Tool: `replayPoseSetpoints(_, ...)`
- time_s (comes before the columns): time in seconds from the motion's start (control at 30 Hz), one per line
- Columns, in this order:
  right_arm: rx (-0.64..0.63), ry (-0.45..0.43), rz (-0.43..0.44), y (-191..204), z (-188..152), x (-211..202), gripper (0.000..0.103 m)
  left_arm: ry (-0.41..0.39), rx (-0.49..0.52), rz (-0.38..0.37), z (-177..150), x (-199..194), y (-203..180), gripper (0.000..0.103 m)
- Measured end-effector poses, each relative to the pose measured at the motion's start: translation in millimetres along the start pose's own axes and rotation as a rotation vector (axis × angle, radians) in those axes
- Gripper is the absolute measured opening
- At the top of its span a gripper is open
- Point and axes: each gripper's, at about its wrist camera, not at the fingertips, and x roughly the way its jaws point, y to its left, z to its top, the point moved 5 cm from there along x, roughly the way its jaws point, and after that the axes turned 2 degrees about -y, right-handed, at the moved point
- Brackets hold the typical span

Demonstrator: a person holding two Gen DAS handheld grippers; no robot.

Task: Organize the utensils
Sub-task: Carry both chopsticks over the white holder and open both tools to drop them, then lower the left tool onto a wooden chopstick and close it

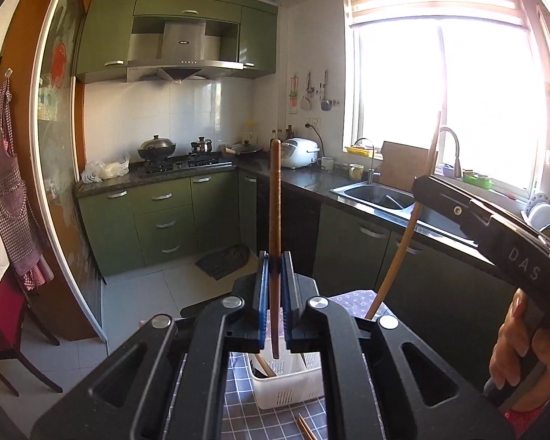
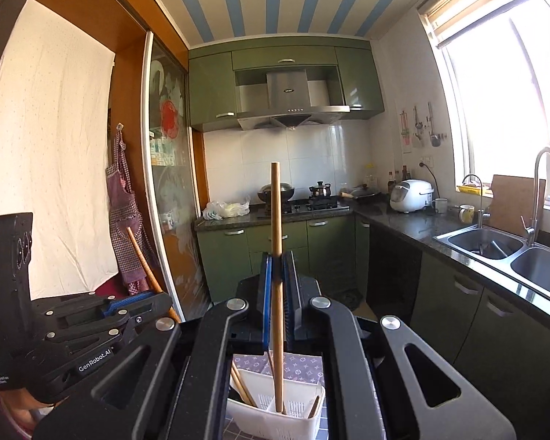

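On my left feed, the left gripper [image 1: 274, 267] was clenched on a dark brown wooden stick [image 1: 274, 198], a chopstick by the look of it, smooth and round. Its long axis ran nearly straight up and down: the top end pointed at the ceiling, level with the stove in the background, and the bottom end hung just above the white slotted utensil caddy [image 1: 288, 385] below. I could not tell whether that tip touched the caddy. The blue pads [image 1: 262, 286] pressed the stick from both sides.

On my right feed, the right gripper [image 2: 277, 275] was grasping a lighter, honey-coloured wooden stick [image 2: 276, 220], also upright with a very slight lean. Its lower end reached down inside the caddy [image 2: 275, 421], by one of the inner dividers, and its upper end pointed toward the ceiling. More wooden sticks [image 2: 240, 385] leaned in the caddy's left compartment, tilted up to the left, and another wooden piece [image 2: 314, 405] rested against the right side.

The caddy stood on a table covered with a dark grid-patterned cloth [image 1: 238, 392], and a pair of loose chopsticks [image 1: 306, 429] lay on that cloth in front of the caddy, pointing away diagonally. From the left feed I saw the right gripper's black body [image 1: 495, 231] at the side, with the person's hand [image 1: 517, 348] on its handle and the lighter stick slanting beneath it.
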Motion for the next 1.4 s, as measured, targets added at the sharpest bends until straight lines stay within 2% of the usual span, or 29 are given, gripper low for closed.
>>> replayPoseSetpoints(0.23,0.018,0.152,-0.035,-17,-58,64,0.007,0.152,-0.012,0.016,-45,60,-2,0.006)
replayPoseSetpoints(0.37,0.03,0.212,-0.026,-23,-81,81,0.007,0.212,-0.019,0.017,-64,71,-1,0.007)
replayPoseSetpoints(0.43,0.037,0.22,-0.013,-24,-86,81,0.013,0.221,-0.023,0.015,-66,70,-1,0.009)
replayPoseSetpoints(0.53,0.037,0.208,-0.006,-22,-85,71,0.015,0.226,-0.024,0.013,-70,64,-2,0.016)
replayPoseSetpoints(0.67,0.035,0.149,0.021,-13,-73,34,0.02,0.221,-0.039,0.006,-68,48,-1,0.018)
replayPoseSetpoints(0.73,0.031,0.119,0.028,-12,-72,5,0.027,0.211,-0.043,-0.001,-68,36,-3,0.032)
replayPoseSetpoints(0.83,0.027,0.113,0.015,-11,-81,-28,0.027,0.206,-0.031,0.008,-71,21,-4,0.035)
replayPoseSetpoints(0.93,0.05,0.159,-0.018,-18,-111,-54,0.034,0.246,-0.051,0.001,-87,10,-4,0.041)
replayPoseSetpoints(1.03,0.052,0.245,-0.077,-28,-159,-70,0.037,0.313,-0.085,-0.001,-116,7,-6,0.044)
replayPoseSetpoints(1.13,0.046,0.35,-0.163,-40,-213,-76,0.041,0.415,-0.128,-0.007,-155,15,-9,0.044)
replayPoseSetpoints(1.27,0.154,0.468,-0.177,-66,-272,-79,0.041,0.562,-0.192,0.009,-210,38,-12,0.044)
replayPoseSetpoints(1.4,0.207,0.507,-0.206,-88,-296,-86,0.042,0.675,-0.229,0.05,-253,58,-17,0.03)
